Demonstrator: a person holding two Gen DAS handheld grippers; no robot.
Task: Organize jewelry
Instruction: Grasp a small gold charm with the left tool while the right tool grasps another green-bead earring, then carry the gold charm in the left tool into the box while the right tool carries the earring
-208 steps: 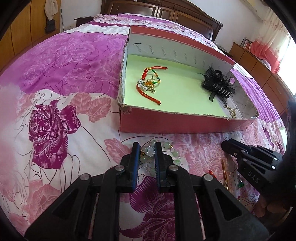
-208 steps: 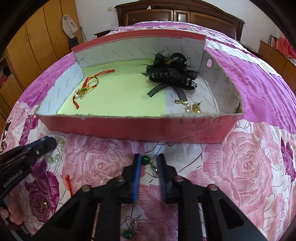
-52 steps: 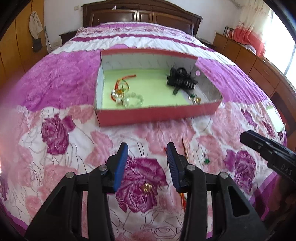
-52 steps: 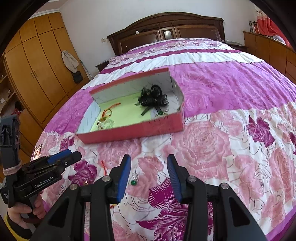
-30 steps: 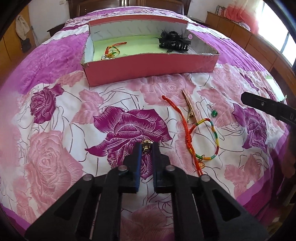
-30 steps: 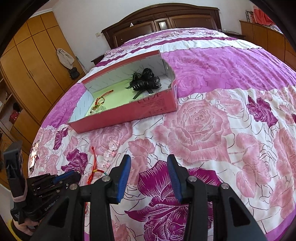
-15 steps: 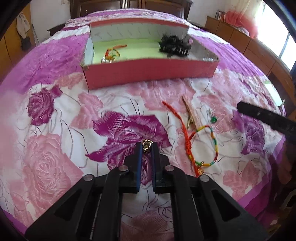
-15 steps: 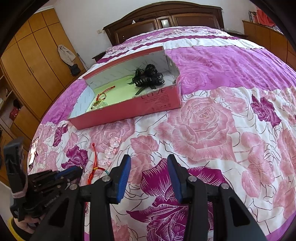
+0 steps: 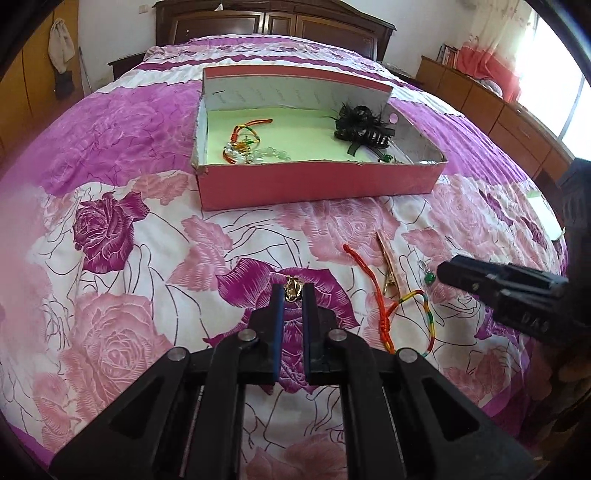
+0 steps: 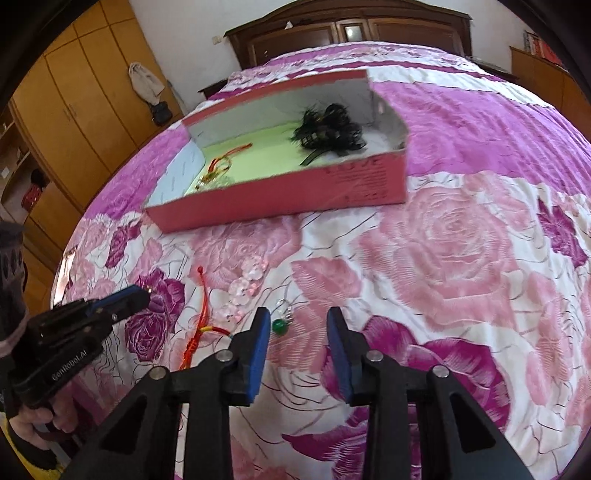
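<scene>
My left gripper is shut on a small gold pendant, held just above the rose-patterned bedspread. Its tip also shows in the right wrist view, left gripper. My right gripper hangs low over the bed with its jaws closing. A green bead earring lies just inside its left finger, and neither pad touches it. The pink box with green lining stands further back. It holds a red cord bracelet, a pale bead bracelet and a black feather hair clip.
On the bed lie a red and multi-colour cord bracelet, a gold hair clip and the green earring by the right gripper. A wooden headboard and wardrobes stand behind. The bed's edge is close at the right.
The left gripper has risen a little with the gold pendant shut in it. The right gripper has moved down and left to the green earring, and its jaws have narrowed.
</scene>
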